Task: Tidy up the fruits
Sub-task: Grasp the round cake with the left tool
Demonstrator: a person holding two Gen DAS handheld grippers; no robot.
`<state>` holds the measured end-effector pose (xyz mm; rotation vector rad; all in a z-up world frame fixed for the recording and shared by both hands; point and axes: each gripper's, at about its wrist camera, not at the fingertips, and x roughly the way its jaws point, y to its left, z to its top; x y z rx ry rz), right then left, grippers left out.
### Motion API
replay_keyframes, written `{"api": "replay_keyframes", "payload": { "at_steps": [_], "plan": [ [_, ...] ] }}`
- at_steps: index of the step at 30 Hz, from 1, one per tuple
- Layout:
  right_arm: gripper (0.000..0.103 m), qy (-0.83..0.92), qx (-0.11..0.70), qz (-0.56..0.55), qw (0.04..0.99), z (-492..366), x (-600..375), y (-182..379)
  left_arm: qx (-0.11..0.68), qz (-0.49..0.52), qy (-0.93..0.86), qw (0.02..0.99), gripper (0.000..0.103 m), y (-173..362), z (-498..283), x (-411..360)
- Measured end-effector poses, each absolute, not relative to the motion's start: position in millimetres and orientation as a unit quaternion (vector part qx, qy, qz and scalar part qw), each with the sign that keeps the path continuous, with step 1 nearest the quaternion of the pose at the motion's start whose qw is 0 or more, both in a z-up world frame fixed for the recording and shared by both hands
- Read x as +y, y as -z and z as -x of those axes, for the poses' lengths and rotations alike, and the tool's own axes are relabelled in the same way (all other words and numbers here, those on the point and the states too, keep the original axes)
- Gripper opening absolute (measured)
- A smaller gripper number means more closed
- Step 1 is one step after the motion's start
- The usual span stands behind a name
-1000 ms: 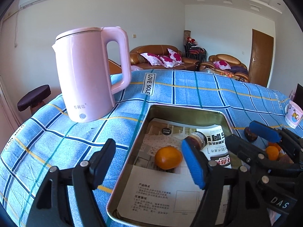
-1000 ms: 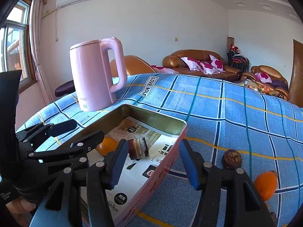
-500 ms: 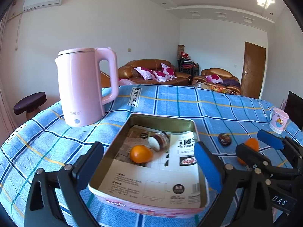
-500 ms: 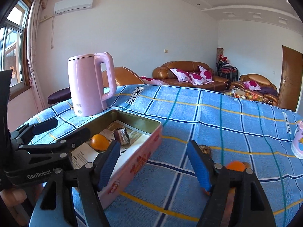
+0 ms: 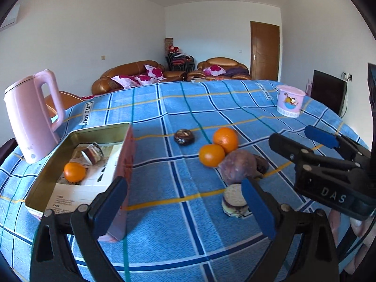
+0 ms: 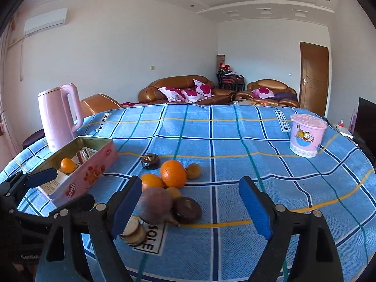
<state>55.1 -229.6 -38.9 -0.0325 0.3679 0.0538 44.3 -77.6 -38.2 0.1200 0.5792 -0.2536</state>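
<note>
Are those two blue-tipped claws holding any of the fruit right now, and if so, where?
Nothing is held. The left claw and the right claw are both wide open, with only blue checked tablecloth between their fingers.

Both wrist cameras look forward between spread jaws, low over the blue-checked bench [image 5: 188, 108] toward the sofas. The left view sits nearer the tin tray [image 5: 42, 176], left of its jaws. Both views share the oranges [image 6: 173, 173] ahead and the pink kettle [image 6: 60, 119].
</note>
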Motion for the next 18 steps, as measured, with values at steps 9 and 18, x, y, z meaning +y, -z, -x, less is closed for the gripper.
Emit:
{"api": "replay_keyframes", "payload": {
  "at_steps": [9,18],
  "plan": [
    [0.085,-0.02,0.19,-0.038,0.981,-58,-258,45,0.327,-0.118,0.172,0.922,0.088,50,-46,-116],
    [0.086,-0.031,0.196,-0.037,0.979,-57,-255,45,0.371,-0.073,0.215,0.9,0.035,58,-58,-109]
  ]
}}
